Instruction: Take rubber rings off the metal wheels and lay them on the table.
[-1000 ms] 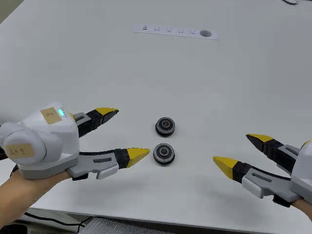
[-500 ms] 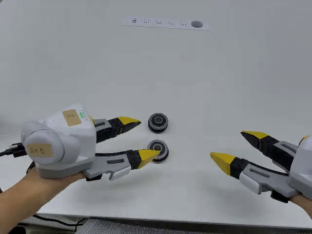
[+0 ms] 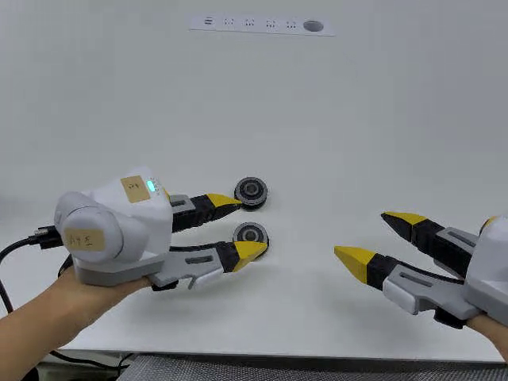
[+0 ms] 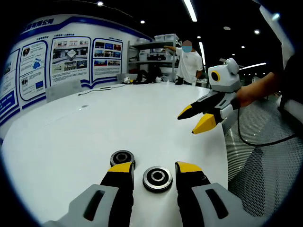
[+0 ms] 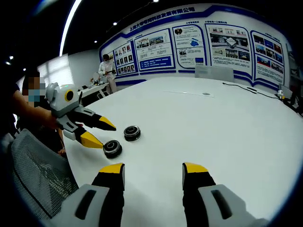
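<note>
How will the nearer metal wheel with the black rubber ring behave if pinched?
Lying flat on the smooth white table, the nearer metal wheel probably won't roll but may slide if one jaw touches first. It looks solid: likely stiff, heavy for its size. Its rubber ring should resist slipping in the left gripper.

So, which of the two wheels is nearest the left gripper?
The wheel nearer the person, just at the gap between the tips of the open left gripper. The other wheel lies beyond it, past one jaw tip.

Your long ceiling strip lights (image 4: 190, 9) flood the plain white worktop (image 3: 341, 127) evenly; shadows fall soft, and fisheye edges bend.
</note>
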Demonstrator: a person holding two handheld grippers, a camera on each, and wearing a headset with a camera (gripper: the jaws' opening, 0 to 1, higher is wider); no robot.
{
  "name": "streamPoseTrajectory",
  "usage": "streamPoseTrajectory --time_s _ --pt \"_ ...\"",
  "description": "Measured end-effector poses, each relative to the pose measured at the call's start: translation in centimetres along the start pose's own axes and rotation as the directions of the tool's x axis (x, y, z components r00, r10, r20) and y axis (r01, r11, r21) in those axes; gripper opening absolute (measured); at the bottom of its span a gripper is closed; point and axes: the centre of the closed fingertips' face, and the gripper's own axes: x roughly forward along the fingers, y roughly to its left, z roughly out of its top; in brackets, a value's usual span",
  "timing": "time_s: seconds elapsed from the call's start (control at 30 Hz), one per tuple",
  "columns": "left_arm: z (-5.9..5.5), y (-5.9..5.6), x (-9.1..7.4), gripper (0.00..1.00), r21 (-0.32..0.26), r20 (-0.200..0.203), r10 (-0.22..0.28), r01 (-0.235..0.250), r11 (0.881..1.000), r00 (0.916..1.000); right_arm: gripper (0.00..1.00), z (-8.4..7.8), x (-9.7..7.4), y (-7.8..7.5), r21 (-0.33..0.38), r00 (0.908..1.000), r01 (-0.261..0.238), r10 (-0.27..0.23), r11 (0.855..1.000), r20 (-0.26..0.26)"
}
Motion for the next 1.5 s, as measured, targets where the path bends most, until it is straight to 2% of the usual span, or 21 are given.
streamPoseTrajectory --time_s 0.17,0.47,0.6,0.7,1.17,1.5 --pt "-0.3 -0.1 -0.1 0.3 -0.011 -0.02 -0.009 0.008 1.0 0.9998 0.48 -0.1 0.1 0.0 0.009 1.0 0.001 -0.001 1.0 0.002" --pt "-0.2 -0.7 0.4 0.26 0.003 -0.036 -0.029 0.029 1.0 0.9989 0.45 -0.2 -0.1 0.0 0.031 1.0 -0.001 0.001 1.0 0.002" --pt "-0.4 -1.0 0.7 0.25 0.011 -0.06 -0.04 0.041 0.999 0.9974 0.45 -0.1 -0.2 0.0 0.034 1.0 0.0 0.0 0.999 0.002" --pt "-0.7 -0.5 0.6 0.25 0.012 -0.063 -0.044 0.044 0.999 0.9971 0.45 -0.1 -0.2 0.1 0.036 1.0 0.0 0.0 0.999 0.001" --pt "-1.4 -0.4 0.5 0.22 0.036 -0.09 -0.049 0.052 0.998 0.9947 0.42 -0.2 0.0 0.4 0.042 0.9999 -0.012 0.012 0.999 -0.003" --pt "-1.6 -0.3 0.6 0.2 0.035 -0.095 -0.051 0.054 0.998 0.9942 0.42 -0.2 0.0 0.7 0.042 0.9998 -0.019 0.019 0.999 -0.007"
